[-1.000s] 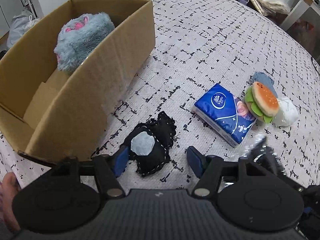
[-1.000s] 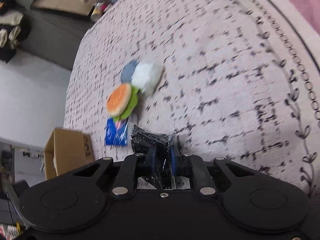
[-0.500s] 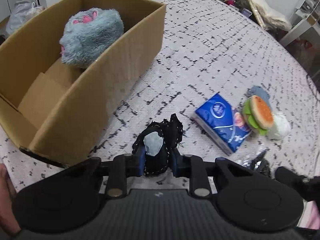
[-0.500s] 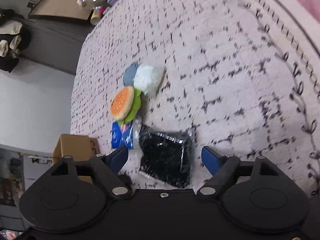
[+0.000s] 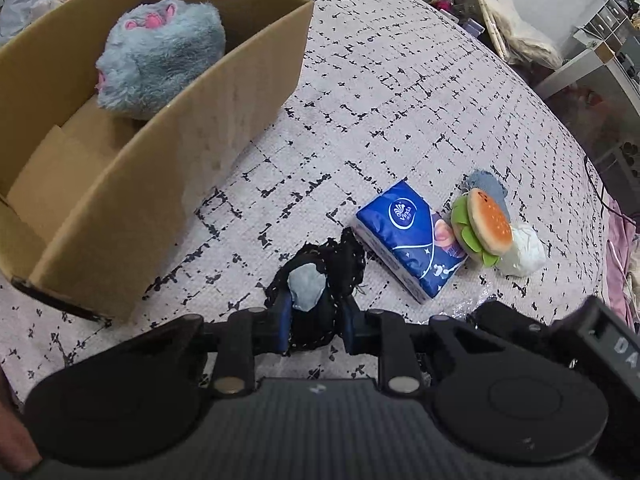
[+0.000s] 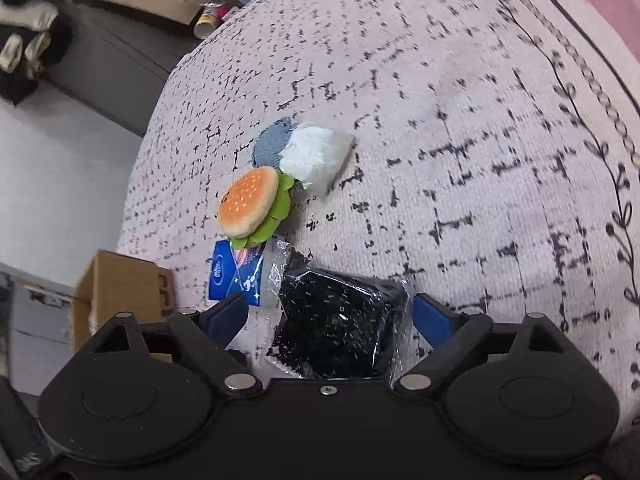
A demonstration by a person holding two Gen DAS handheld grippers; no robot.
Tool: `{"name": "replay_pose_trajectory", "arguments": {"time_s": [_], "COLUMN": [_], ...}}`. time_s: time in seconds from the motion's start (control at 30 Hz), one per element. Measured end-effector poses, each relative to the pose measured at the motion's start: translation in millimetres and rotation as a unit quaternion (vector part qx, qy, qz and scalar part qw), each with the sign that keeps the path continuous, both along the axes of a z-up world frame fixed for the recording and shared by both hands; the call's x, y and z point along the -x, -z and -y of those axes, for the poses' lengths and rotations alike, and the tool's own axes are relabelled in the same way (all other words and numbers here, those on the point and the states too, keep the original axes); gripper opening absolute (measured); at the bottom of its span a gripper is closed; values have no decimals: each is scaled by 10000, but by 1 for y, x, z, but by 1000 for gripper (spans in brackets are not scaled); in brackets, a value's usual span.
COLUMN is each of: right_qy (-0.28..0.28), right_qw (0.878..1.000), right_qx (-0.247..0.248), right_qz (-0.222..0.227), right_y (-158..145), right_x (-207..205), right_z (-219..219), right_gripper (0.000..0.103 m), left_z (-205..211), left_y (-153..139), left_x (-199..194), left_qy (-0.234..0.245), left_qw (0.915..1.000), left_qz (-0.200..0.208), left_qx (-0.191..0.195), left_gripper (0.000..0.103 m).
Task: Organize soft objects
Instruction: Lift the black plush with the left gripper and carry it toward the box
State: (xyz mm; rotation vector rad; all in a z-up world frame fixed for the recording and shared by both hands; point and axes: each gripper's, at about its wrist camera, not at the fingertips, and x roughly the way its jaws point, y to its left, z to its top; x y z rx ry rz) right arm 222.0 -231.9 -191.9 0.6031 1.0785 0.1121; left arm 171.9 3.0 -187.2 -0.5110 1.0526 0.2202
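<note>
Cardboard box (image 5: pixel 168 128) sits ahead and to the left of the left gripper (image 5: pixel 314 322), with a fluffy grey-blue plush (image 5: pixel 158 58) lying inside it. Compared with half a second ago, the left gripper remains clenched on the black knitted pouch (image 5: pixel 320 288), which now appears lifted slightly off the patterned bedspread (image 5: pixel 400 100). The right gripper (image 6: pixel 330 314) has stayed released, its jaws wide either side of the black packet in clear wrap (image 6: pixel 338 320). Just beyond lie a blue tissue pack (image 5: pixel 412 240), a burger plush (image 5: pixel 484 226), a white wad (image 5: pixel 520 254) and a blue-grey pad (image 5: pixel 486 184), clustered and touching.
</note>
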Motion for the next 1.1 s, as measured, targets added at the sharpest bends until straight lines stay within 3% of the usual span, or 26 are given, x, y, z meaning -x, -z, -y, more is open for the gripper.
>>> {"name": "replay_pose_trajectory", "arguments": {"time_s": [0.07,0.17,0.27,0.6,0.63,0.67,0.87,1.1], "right_qy": [-92,-34,-11,-82,-66,-85,-174,-84], "right_qw": [9998,9987,9990,9991,9989,9988,9977,9977], "right_qx": [198,498,444,300,333,350,295,-236], "right_qz": [28,49,86,291,328,340,583,635], "right_y": [-2,-4,-6,-24,-26,-27,-38,-44], "right_x": [-1,0,2,16,17,17,21,23], "right_z": [-4,-5,-4,0,1,1,5,16], "right_gripper": [87,64,55,42,36,17,12,9], "left_z": [-1,-2,-3,4,5,6,16,18], "left_y": [2,1,0,-36,-39,-43,-64,-77], "left_x": [-1,1,3,11,12,13,18,23], "left_qy": [3,37,66,206,208,204,279,223], "left_qw": [10000,9999,9999,9987,9986,9985,9972,9967], "left_qz": [42,93,117,446,466,483,616,658], "left_qx": [3,-12,9,-139,-152,-166,-307,-414], "left_gripper": [24,23,23,23,23,23,23,23]}}
